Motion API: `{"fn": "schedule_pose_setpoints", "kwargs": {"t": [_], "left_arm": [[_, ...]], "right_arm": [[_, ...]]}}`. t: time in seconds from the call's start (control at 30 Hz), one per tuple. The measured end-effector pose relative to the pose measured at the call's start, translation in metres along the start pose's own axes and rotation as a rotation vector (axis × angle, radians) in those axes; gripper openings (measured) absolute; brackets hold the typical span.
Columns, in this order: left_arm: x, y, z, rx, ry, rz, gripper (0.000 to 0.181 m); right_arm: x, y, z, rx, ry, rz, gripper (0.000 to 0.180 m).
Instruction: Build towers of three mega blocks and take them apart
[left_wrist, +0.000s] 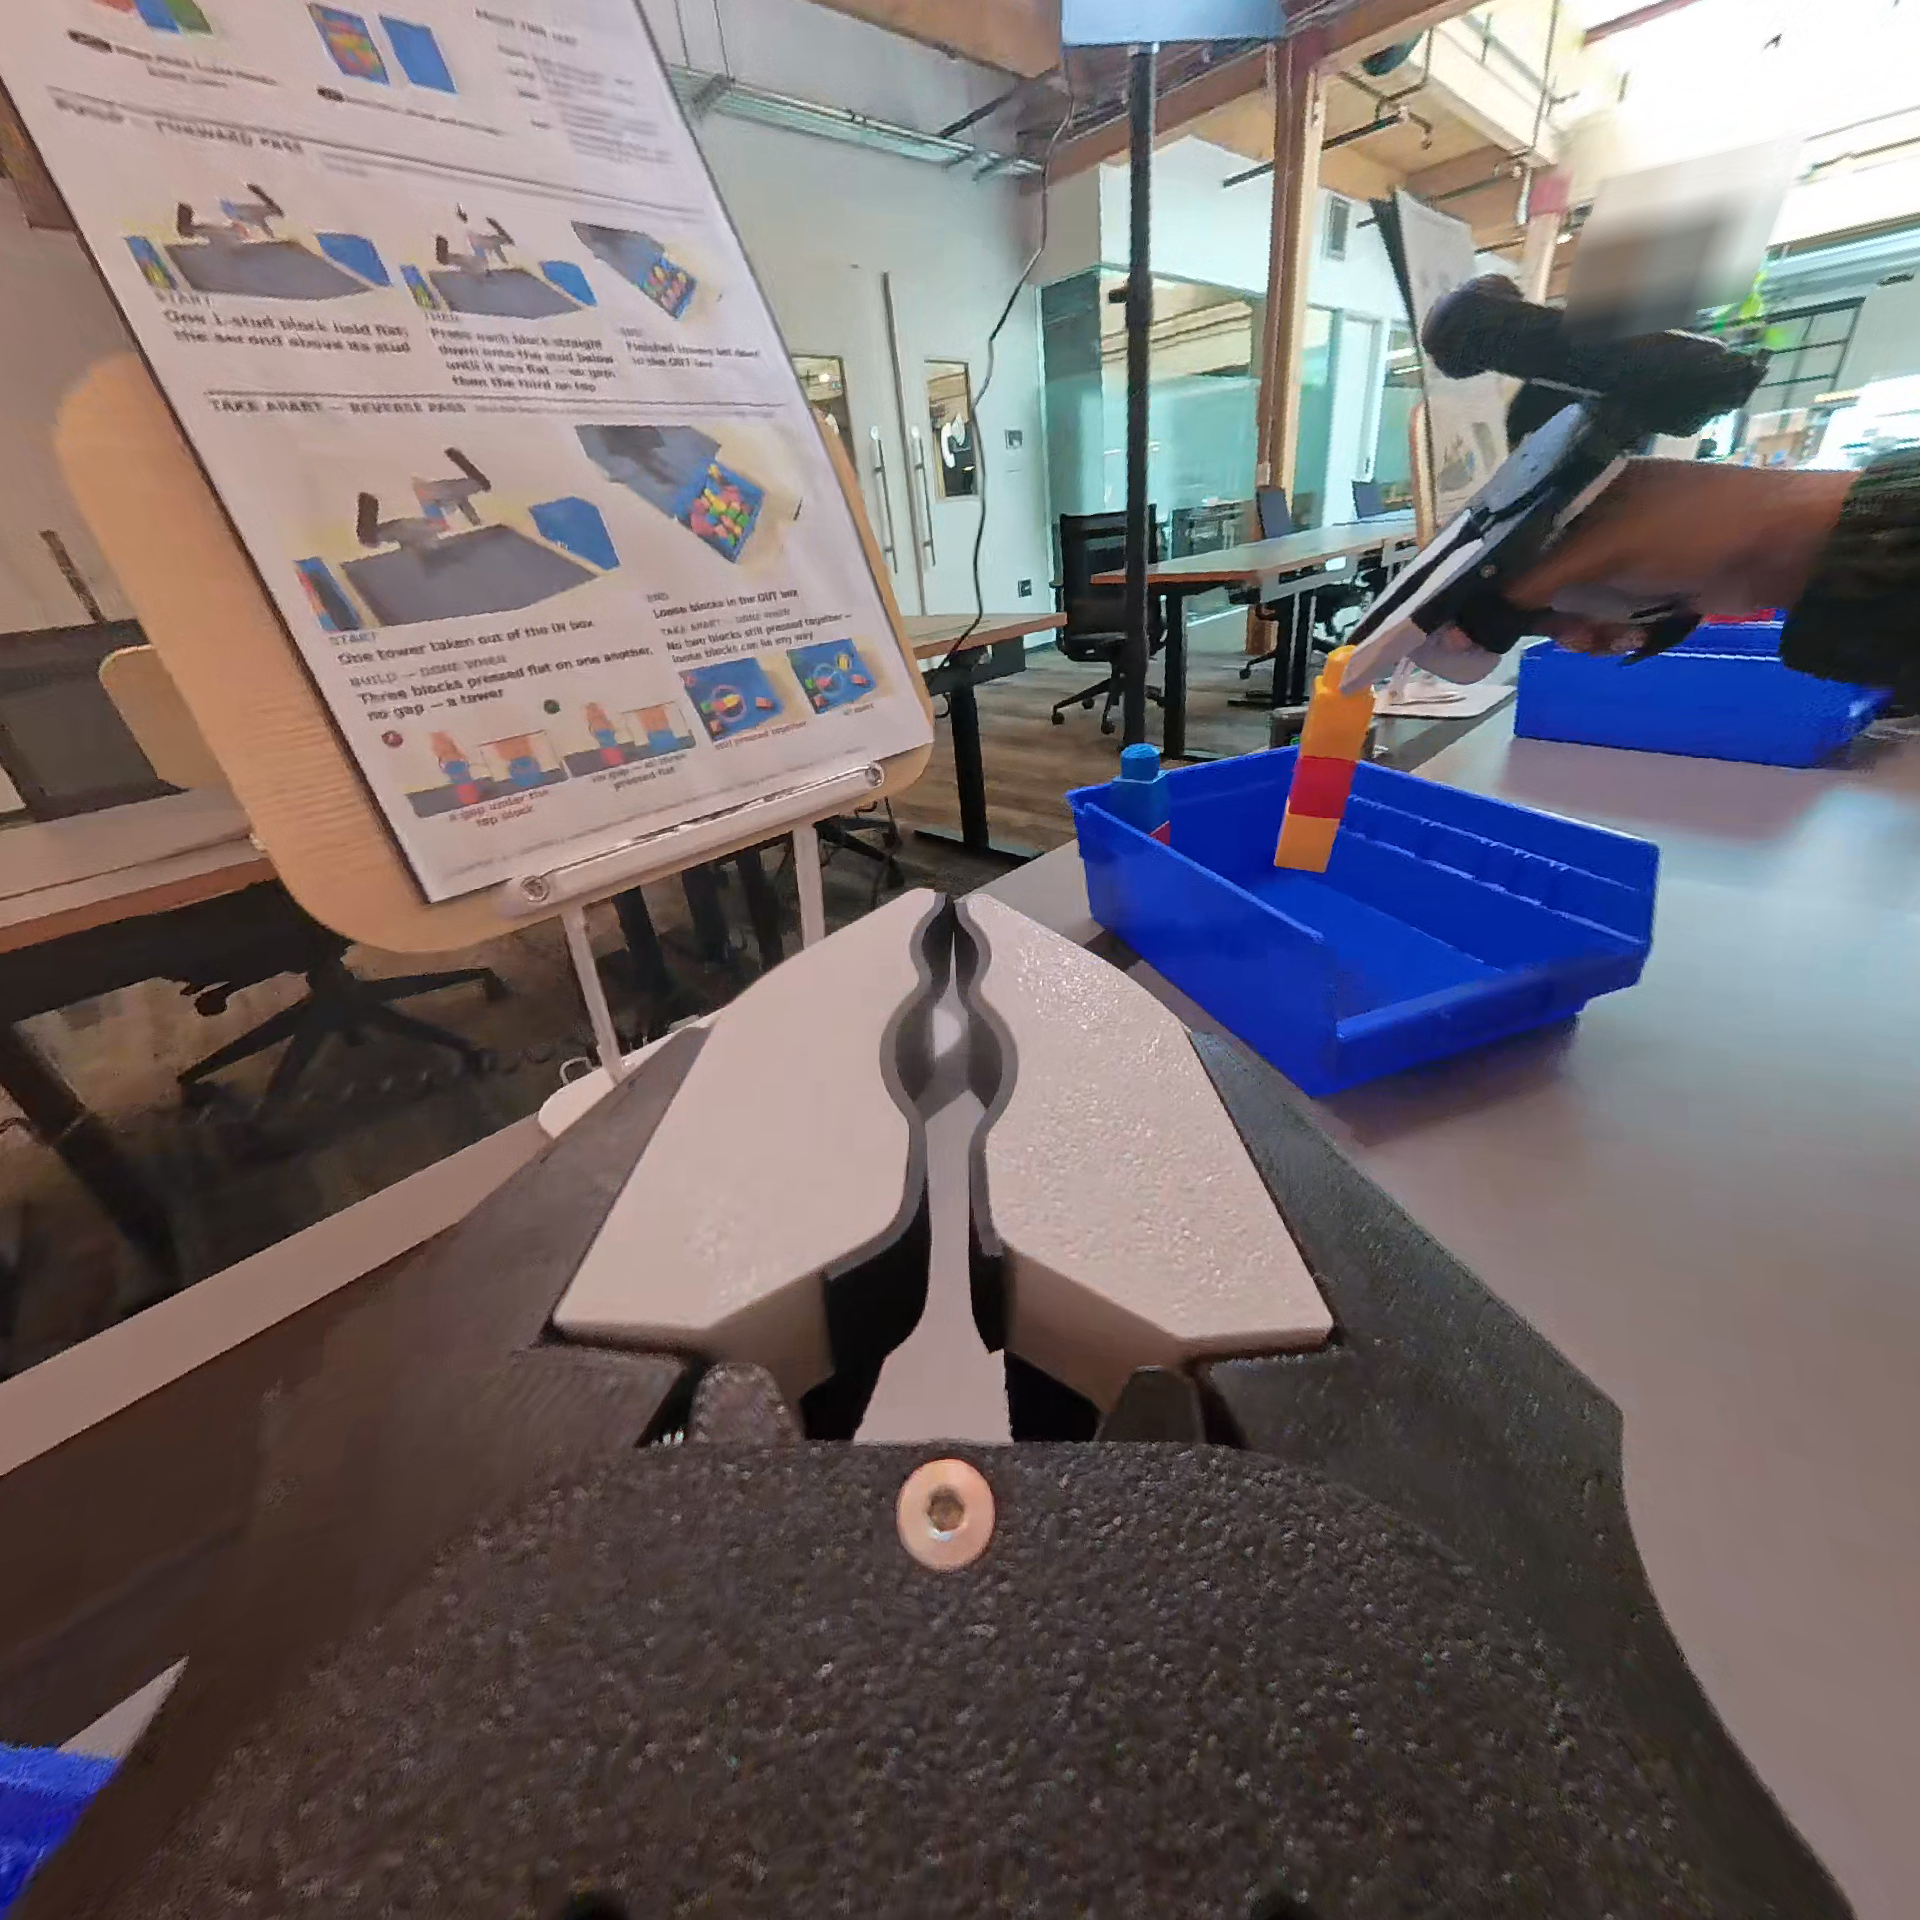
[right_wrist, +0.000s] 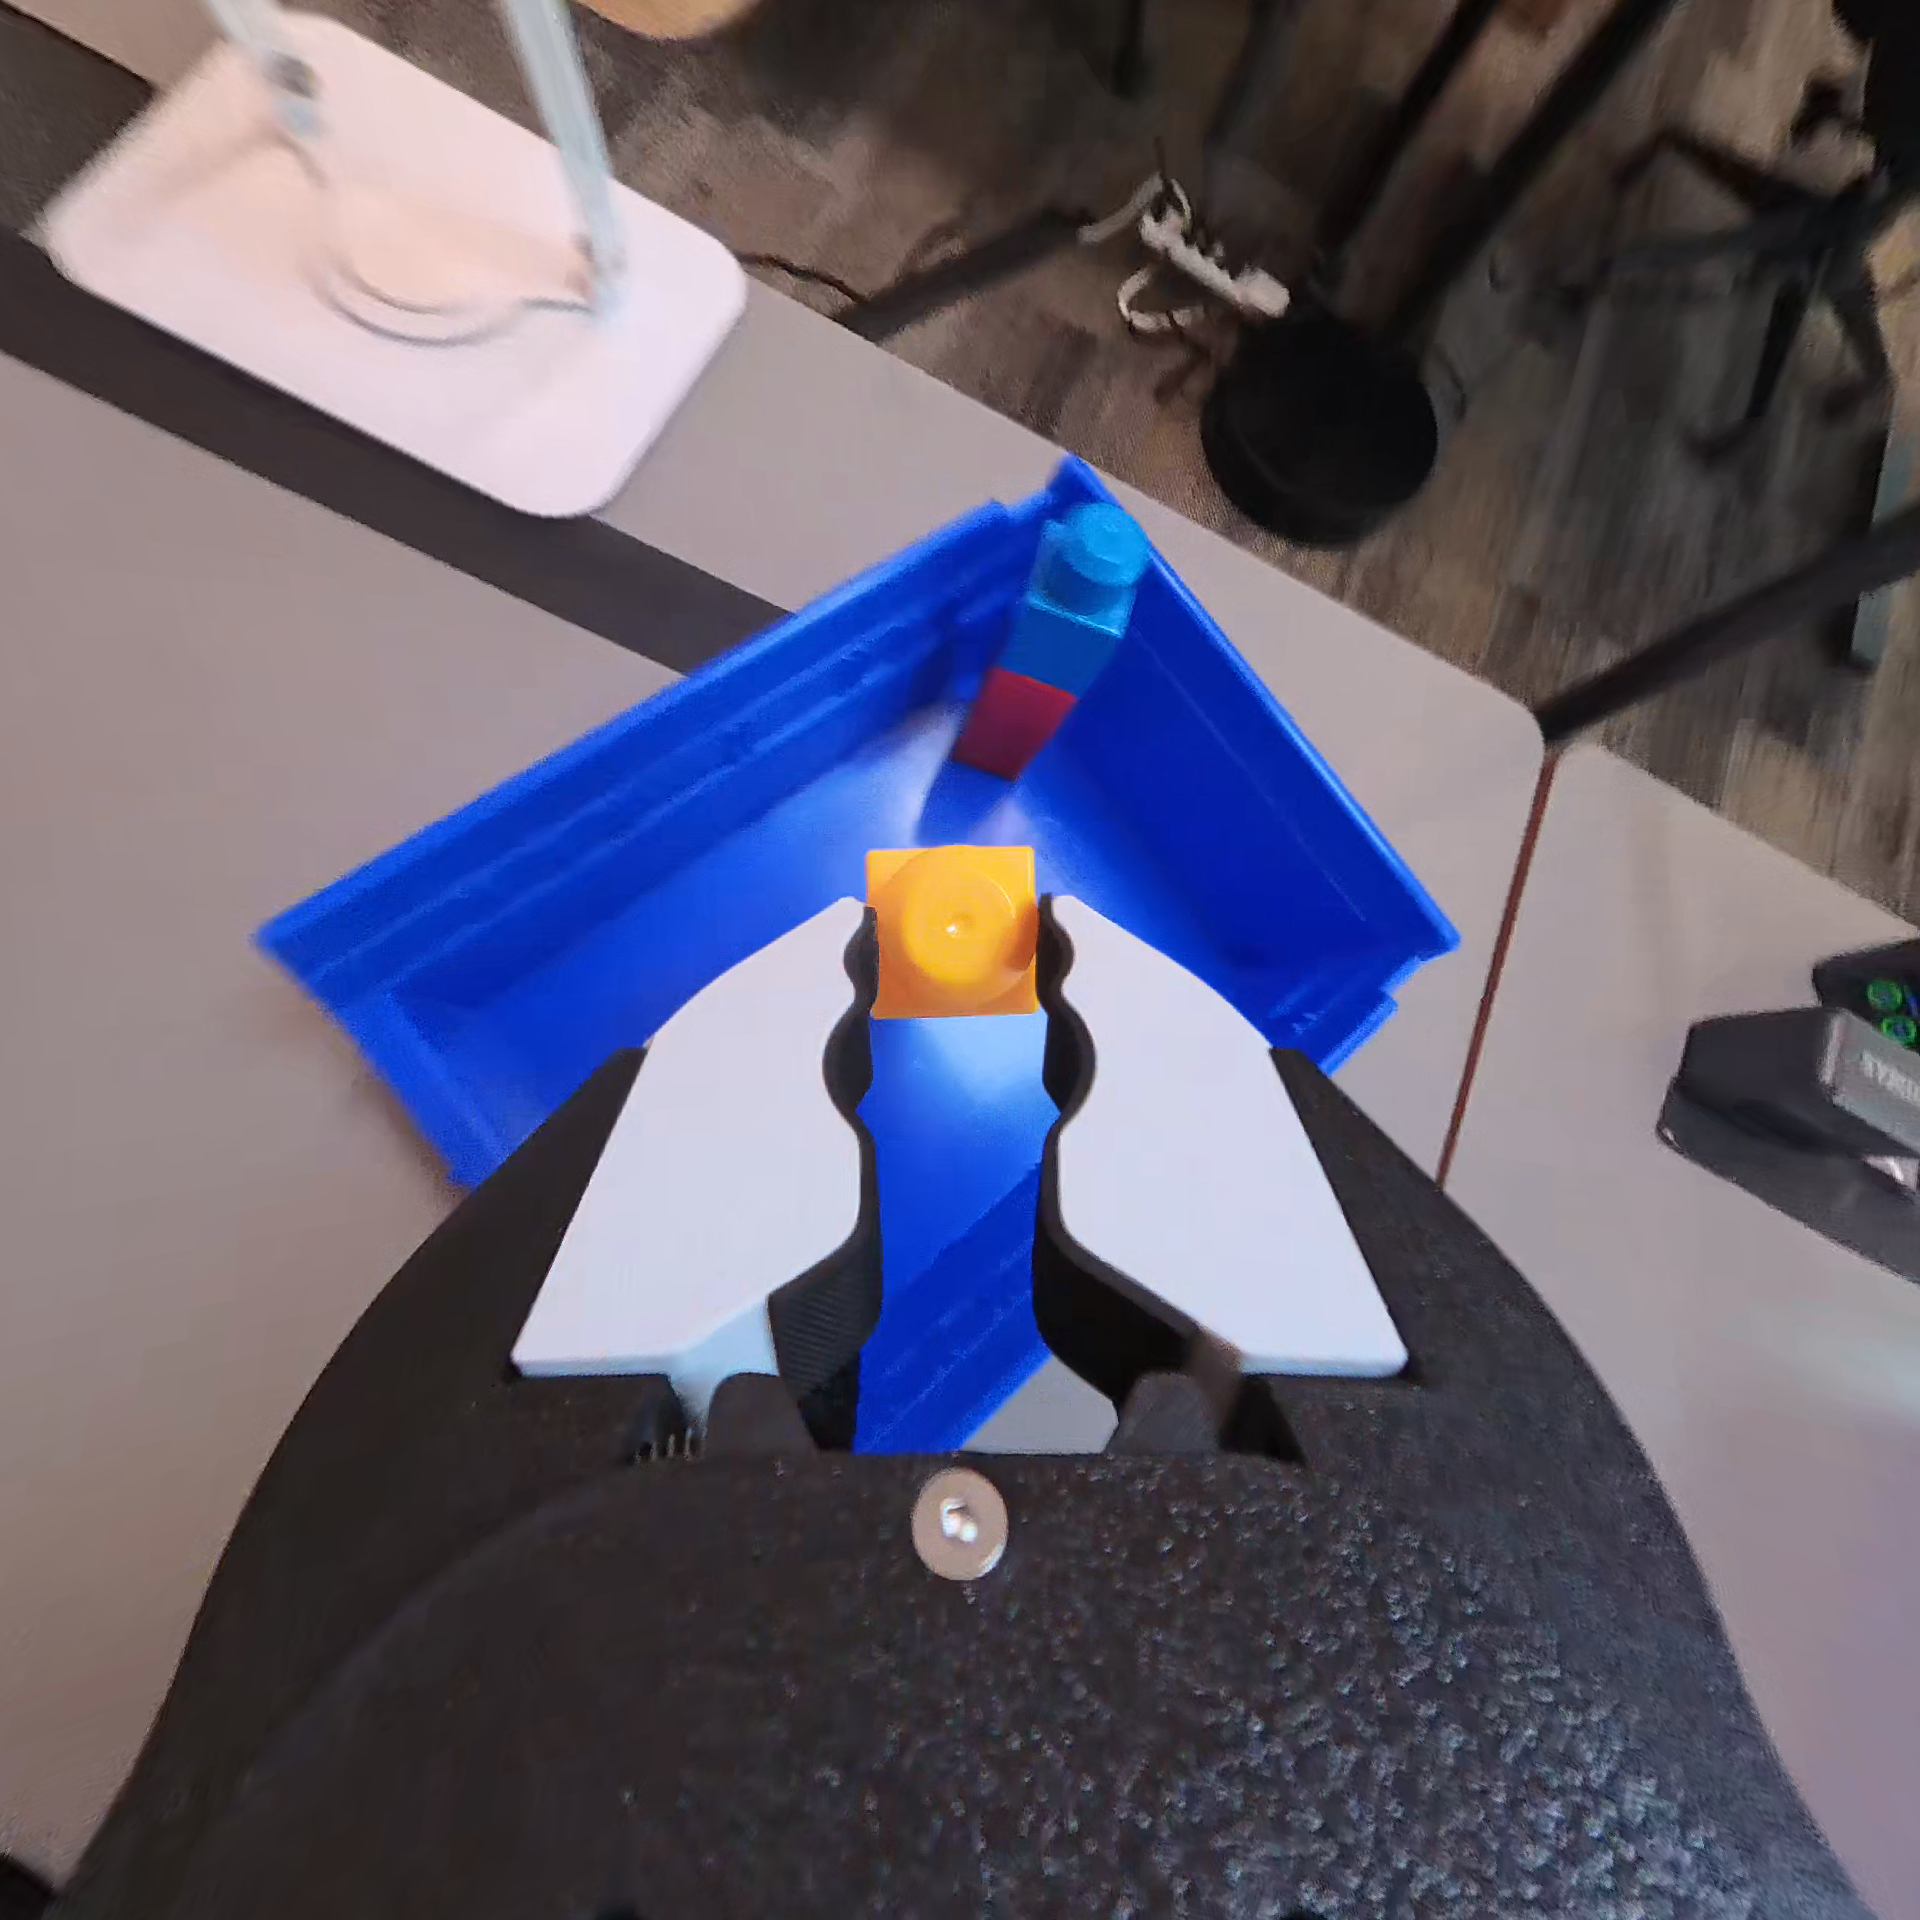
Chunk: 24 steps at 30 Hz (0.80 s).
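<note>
My right gripper (right_wrist: 954, 920) is shut on the top orange block of a tower (left_wrist: 1322, 777) of orange, red and orange blocks. It holds the tower tilted over the blue bin (left_wrist: 1455, 971), and I cannot tell whether the tower touches the bin floor. From above, only the tower's orange top (right_wrist: 951, 930) shows. A second tower (right_wrist: 1049, 649) with a blue block on a red one stands in the bin's far corner; it also shows in the left wrist view (left_wrist: 1141, 784). My left gripper (left_wrist: 952, 920) is shut and empty, hovering near the table's edge, left of the bin.
An instruction sheet on a white stand (left_wrist: 416, 416) sits left of the bin; its white base (right_wrist: 395, 281) rests on the grey table (left_wrist: 1662, 1247). Another blue bin (left_wrist: 1683, 696) stands far right. A black device (right_wrist: 1808, 1081) lies right of the bin.
</note>
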<state>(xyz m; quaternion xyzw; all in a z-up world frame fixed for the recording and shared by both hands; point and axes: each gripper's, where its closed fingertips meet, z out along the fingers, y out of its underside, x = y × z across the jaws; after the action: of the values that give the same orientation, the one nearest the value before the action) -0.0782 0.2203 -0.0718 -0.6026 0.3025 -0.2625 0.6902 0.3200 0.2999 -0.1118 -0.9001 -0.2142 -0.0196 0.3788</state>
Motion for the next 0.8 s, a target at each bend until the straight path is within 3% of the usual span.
{"fn": "schedule_pose_setpoints", "kwargs": {"t": [0.33, 0.8], "left_arm": [[-0.031, 0.033, 0.002, -0.038, -0.062, -0.065, 0.000], [-0.033, 0.059, 0.009, -0.096, -0.051, -0.042, 0.000]], "right_arm": [[0.074, 0.002, 0.070, -0.137, 0.058, 0.122, 0.030], [0.070, -0.010, 0.119, -0.128, -0.016, 0.134, 0.030]]}}
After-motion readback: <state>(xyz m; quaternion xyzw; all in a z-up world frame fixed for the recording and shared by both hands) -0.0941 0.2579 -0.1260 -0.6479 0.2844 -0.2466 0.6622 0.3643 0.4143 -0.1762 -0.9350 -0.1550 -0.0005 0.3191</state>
